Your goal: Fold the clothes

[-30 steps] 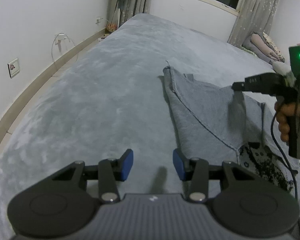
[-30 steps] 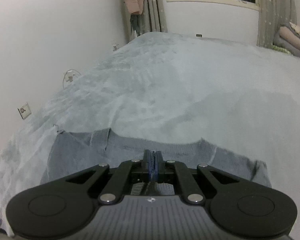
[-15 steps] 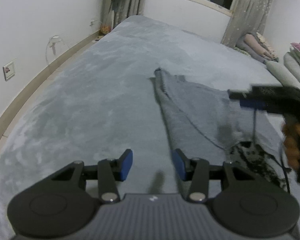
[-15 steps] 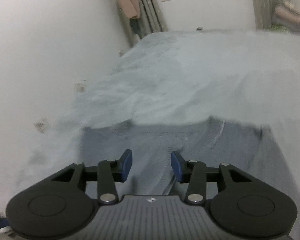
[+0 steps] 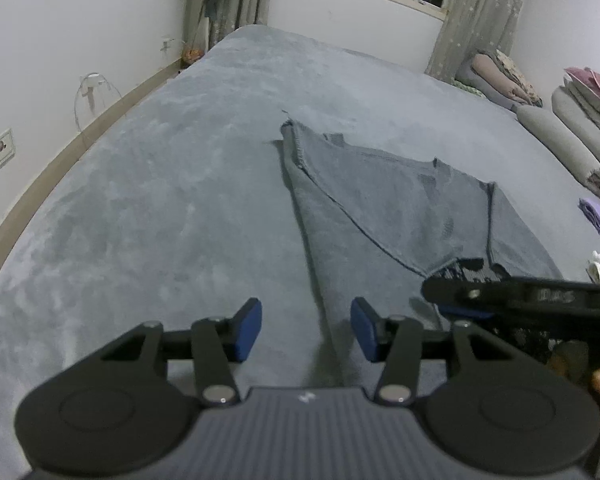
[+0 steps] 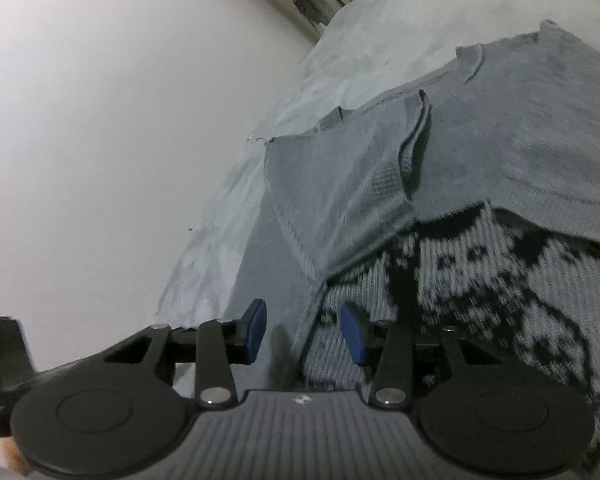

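**Sweater part-folded, both tongs empty**

I see the grey sweater [image 5: 400, 208] lying mid-bed [image 5: 180, 200], plain panels turned over its black-and-white patterned part; further folds look needed. My left gripper [image 5: 306, 328] hangs released over the sweater's near edge, holding nothing. My right gripper [image 6: 304, 332] gapes wide, straddling that edge.
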Demonstrator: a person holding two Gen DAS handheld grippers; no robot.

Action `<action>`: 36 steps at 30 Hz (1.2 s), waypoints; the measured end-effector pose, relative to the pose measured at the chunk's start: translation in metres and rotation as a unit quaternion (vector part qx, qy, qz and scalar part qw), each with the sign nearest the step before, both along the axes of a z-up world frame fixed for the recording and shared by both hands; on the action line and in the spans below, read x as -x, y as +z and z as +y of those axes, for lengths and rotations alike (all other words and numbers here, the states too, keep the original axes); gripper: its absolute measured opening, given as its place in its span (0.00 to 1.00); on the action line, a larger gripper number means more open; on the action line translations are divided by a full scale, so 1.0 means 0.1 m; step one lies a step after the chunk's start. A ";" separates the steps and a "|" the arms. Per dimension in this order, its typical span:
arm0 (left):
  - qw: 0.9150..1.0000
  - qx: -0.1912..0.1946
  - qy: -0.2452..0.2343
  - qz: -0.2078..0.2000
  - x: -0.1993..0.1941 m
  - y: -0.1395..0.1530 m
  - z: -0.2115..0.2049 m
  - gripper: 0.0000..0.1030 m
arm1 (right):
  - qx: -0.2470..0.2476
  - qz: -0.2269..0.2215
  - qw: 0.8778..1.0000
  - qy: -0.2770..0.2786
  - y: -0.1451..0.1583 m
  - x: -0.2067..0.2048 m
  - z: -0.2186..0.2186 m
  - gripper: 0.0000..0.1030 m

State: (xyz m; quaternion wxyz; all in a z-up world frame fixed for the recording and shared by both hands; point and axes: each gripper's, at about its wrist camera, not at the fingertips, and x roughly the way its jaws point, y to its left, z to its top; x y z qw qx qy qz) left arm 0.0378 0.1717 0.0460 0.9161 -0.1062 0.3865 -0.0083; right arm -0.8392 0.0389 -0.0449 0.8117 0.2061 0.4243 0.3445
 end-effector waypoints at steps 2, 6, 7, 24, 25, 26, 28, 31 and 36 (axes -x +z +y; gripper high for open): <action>1.000 0.010 0.007 -0.001 0.00 0.01 0.05 0.45 | -0.012 0.010 1.000 0.002 -0.05 0.03 0.01 0.13; 1.000 0.014 0.009 -0.008 0.00 0.05 0.08 0.45 | -0.034 0.017 0.999 0.010 0.05 0.01 0.01 0.13; 1.000 0.015 0.008 -0.008 -0.01 0.05 0.09 0.45 | -0.037 0.021 0.999 0.014 0.05 0.00 0.02 0.13; 1.000 0.003 -0.007 0.006 -0.03 -0.02 0.00 0.45 | -0.113 0.046 0.987 0.104 -0.03 0.37 -0.12 0.32; 1.000 0.003 -0.007 0.007 -0.03 -0.03 0.00 0.45 | -0.119 0.045 0.986 0.111 -0.03 0.41 -0.14 0.32; 1.000 0.002 -0.007 0.008 -0.03 -0.03 0.00 0.45 | -0.124 0.043 0.984 0.119 -0.02 0.45 -0.15 0.33; 1.000 0.001 -0.009 0.010 -0.04 -0.04 0.00 0.45 | -0.126 0.045 0.982 0.135 -0.02 0.48 -0.15 0.33; 1.000 0.001 -0.010 0.011 -0.04 -0.04 -0.01 0.45 | -0.127 0.053 0.978 0.155 -0.05 0.57 -0.14 0.33; 1.000 0.009 -0.008 0.007 -0.03 -0.02 0.03 0.45 | -0.154 0.041 0.972 0.174 0.01 0.74 -0.21 0.33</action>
